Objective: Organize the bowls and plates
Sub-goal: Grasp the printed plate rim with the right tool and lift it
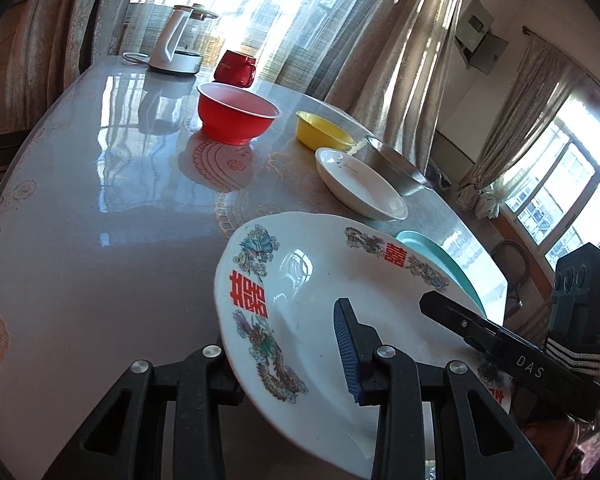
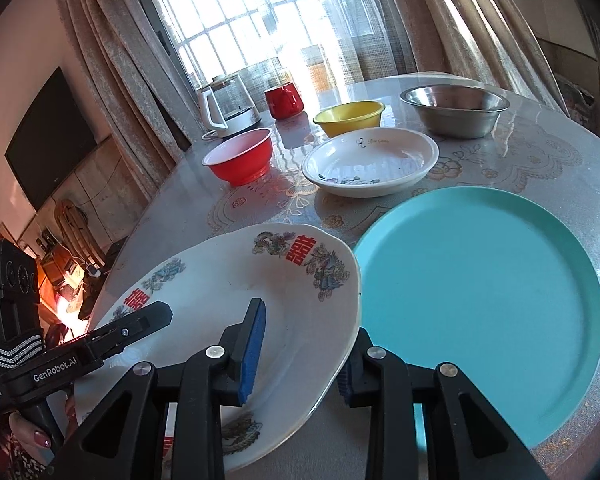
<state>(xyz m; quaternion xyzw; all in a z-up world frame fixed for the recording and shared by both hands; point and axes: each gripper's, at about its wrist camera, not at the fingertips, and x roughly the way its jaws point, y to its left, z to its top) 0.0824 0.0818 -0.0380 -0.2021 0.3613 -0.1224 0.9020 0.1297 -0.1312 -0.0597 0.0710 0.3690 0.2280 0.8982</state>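
Note:
A large white plate with red characters and dragon prints is held tilted above the table's near edge. My left gripper is shut on its near rim, blue pad on top. My right gripper is shut on the opposite rim, beside a teal plate lying flat. Each view also shows the other gripper's black finger resting on the plate. Farther back stand a small white dish, a red bowl, a yellow bowl and a steel bowl.
A glossy round table carries everything. A glass kettle with a white handle and a red mug stand at the far edge by the curtained window. A dark TV screen hangs on the left wall.

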